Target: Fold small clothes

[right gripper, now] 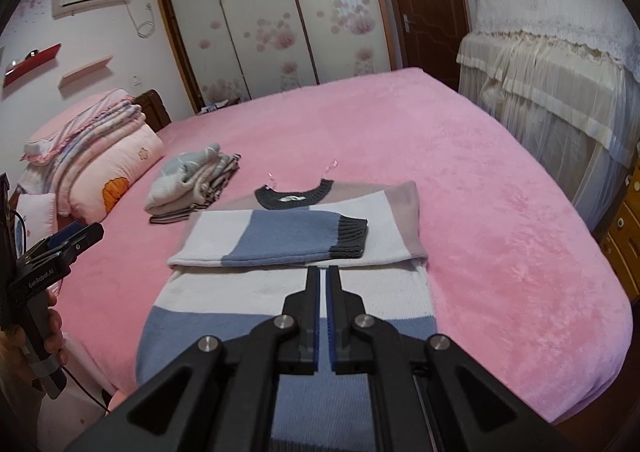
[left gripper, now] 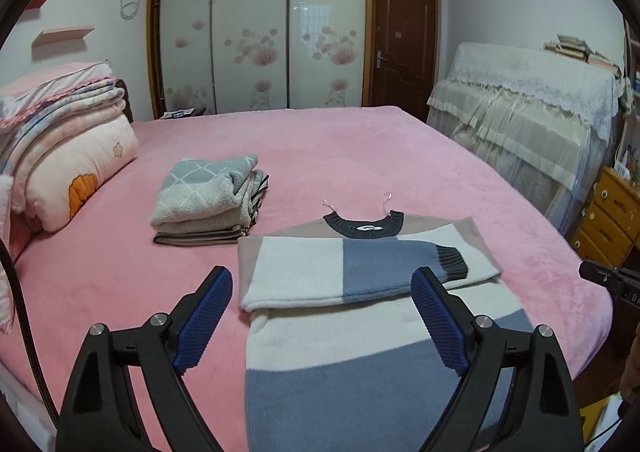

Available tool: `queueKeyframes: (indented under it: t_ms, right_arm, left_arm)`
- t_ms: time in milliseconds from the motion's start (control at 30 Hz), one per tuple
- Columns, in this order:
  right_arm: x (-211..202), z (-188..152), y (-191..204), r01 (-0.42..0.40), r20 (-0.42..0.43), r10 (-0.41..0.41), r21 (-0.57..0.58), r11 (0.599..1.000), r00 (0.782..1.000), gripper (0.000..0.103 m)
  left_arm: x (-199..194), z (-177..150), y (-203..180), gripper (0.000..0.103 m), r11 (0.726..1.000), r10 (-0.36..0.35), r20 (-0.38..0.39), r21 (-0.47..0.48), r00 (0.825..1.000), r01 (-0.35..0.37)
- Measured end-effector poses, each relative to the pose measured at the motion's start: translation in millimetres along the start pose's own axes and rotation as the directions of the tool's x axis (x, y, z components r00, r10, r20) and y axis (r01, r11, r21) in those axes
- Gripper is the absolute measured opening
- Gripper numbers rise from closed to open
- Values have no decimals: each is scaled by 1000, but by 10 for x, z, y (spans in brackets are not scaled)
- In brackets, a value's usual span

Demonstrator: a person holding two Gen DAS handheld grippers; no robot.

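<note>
A small knit sweater (left gripper: 352,340) in white, blue and beige blocks with a dark collar lies flat on the pink bed (left gripper: 360,156), both sleeves folded across its chest. It also shows in the right wrist view (right gripper: 280,300). My left gripper (left gripper: 322,284) is open and empty, hovering over the sweater's lower left part. My right gripper (right gripper: 323,270) is shut with nothing between its pads, just above the sweater's middle below the folded sleeve (right gripper: 280,240). The left gripper also shows at the left edge of the right wrist view (right gripper: 76,238).
A stack of folded clothes (left gripper: 208,200) sits on the bed left of the sweater. Folded quilts and pillows (left gripper: 68,148) lie at the head on the left. A lace-covered piece of furniture (left gripper: 528,108) stands right of the bed. A wardrobe (left gripper: 260,24) is behind.
</note>
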State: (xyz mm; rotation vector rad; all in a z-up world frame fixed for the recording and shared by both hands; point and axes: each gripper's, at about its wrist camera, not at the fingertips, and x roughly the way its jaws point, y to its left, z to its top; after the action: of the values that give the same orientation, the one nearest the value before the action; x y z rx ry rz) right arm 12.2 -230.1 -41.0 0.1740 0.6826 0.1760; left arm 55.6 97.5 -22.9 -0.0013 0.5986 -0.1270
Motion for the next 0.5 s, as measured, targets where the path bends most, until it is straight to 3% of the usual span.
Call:
queueKeyframes:
  t_ms: [300,433,500]
  right_arm:
    - [-354,-165,72,-28,38,29,-23,999,999,4]
    - [-451,-311,65,-12,50,14,-25,1000,999,26]
    - [-487,-392,51,-9,48,10,-24,1000,999,27]
  left_arm:
    - [-414,-221,124,100,996,34,44,-86,998,-30]
    - [-454,-376,164,100,995,34,10,-92,999,-33]
    - [-472,-474,181,100,995,36,-7,-94,999,-36]
